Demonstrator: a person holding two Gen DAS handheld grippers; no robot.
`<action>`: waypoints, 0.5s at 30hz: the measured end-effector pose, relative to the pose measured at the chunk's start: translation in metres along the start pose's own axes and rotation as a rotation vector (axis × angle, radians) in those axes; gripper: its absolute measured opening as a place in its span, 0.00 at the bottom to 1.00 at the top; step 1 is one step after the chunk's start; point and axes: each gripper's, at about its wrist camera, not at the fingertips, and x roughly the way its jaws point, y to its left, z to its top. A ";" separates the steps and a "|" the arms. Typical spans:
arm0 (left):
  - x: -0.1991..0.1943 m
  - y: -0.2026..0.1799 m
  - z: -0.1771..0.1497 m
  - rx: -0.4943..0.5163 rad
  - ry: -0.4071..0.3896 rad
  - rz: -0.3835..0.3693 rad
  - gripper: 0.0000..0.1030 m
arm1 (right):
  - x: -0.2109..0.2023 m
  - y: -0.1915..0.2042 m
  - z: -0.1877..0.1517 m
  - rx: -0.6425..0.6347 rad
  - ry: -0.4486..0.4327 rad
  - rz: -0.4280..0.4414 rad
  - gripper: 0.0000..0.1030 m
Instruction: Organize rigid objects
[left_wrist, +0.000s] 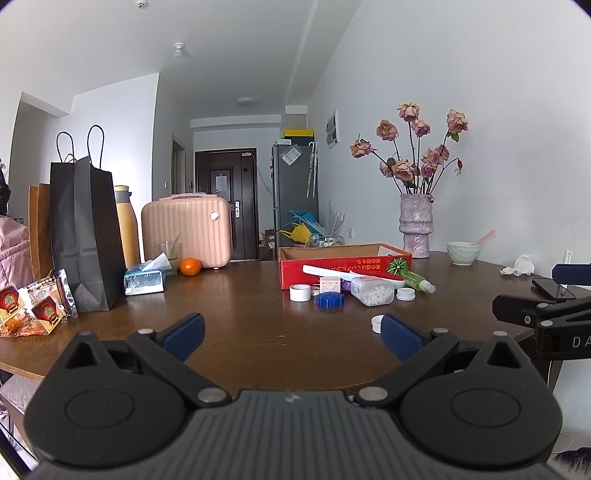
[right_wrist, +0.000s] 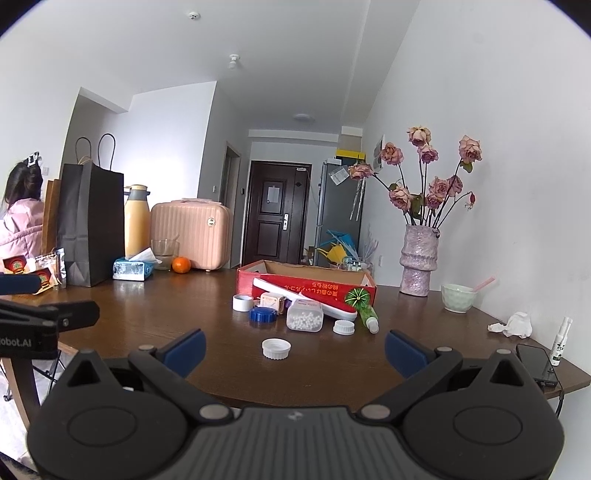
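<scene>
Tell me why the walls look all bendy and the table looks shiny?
Left wrist view: the fisheye lens curves the walls and darkens the corners; the table shows pale window glare. Right wrist view: same bending, glare on the table, everything fairly sharp.

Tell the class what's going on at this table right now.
A person holds a hand-held gripper in each hand above the table's near edge. The left hand-held gripper and right hand-held gripper are both open and empty. Small items, including a white cap, blue lid and pill jar, lie outside the red box.
</scene>
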 end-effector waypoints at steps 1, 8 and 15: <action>0.000 0.000 0.000 0.000 0.000 0.000 1.00 | 0.000 0.001 0.000 -0.001 0.000 0.000 1.00; 0.000 0.000 0.000 -0.001 -0.001 0.000 1.00 | 0.001 0.000 -0.001 0.003 0.006 -0.007 1.00; 0.000 0.000 0.000 -0.001 -0.003 0.001 1.00 | 0.001 0.000 -0.001 0.004 0.009 -0.006 1.00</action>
